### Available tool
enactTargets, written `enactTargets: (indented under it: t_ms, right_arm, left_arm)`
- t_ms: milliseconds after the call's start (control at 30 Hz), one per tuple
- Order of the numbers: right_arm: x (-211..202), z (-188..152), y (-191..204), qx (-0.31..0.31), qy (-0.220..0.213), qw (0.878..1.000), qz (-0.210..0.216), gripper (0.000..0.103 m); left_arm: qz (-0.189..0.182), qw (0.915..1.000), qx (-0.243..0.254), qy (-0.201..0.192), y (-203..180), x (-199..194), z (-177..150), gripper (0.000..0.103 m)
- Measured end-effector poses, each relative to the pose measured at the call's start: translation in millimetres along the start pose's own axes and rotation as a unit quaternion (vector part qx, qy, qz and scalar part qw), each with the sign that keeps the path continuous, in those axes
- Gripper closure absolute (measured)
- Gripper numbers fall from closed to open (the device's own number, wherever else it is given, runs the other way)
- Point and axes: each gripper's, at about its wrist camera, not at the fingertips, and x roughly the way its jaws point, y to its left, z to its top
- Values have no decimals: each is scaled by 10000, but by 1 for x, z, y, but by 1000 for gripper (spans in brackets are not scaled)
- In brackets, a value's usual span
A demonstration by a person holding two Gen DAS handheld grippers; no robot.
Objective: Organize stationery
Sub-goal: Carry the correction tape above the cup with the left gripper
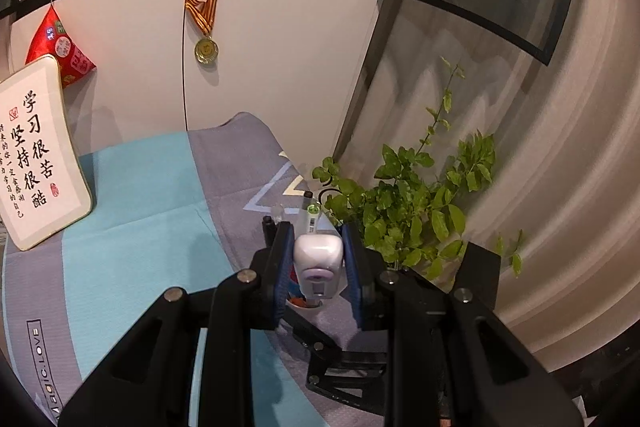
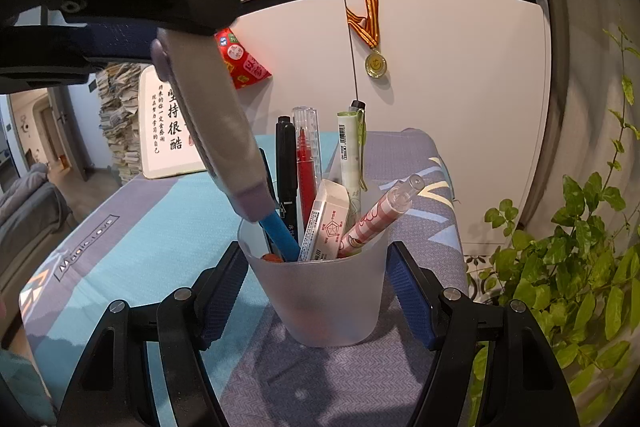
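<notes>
The left gripper (image 1: 318, 259), clamped on a white correction-tape dispenser (image 1: 319, 264), is lowering it nose-first into the frosted cup (image 2: 320, 291). The right gripper (image 2: 316, 297), jaws apart, is flanking the cup; keeping the nose clear of the pens (image 2: 287, 167) ahead would ease entry.

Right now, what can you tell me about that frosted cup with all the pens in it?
The cup looks like translucent frosted plastic, tapering toward its base, standing upright on the grey part of the patterned cloth. It holds a black marker, a red pen, a boxed eraser, a pale green pen and a pink patterned pen. The right gripper brackets it with jaws apart; contact is unclear. The left gripper lowers a white correction tape into it.
</notes>
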Motion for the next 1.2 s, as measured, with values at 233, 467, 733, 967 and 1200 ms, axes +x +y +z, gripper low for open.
enactTargets:
  t_ms: [233,467,733,967,1200]
  right_arm:
    - [0,0,0,1,1,10000,1,31]
    - [0,0,0,6,6,10000,4,31]
    - [1,-1,0,18,19,10000,9,31]
    - [1,-1,0,17,20,10000,8,31]
    - [1,-1,0,19,20,10000,9,31]
  left_arm:
    - [-65,9999,-47,86,0,7,1,80]
    - [-234,9994,-216,153,3,23,1,80]
    - [-243,9981,-328,467,8,37,-6,80]
    - [-270,9976,-369,511,9,35,-7,80]
    - [-183,9984,-329,411,9,36,-5,79]
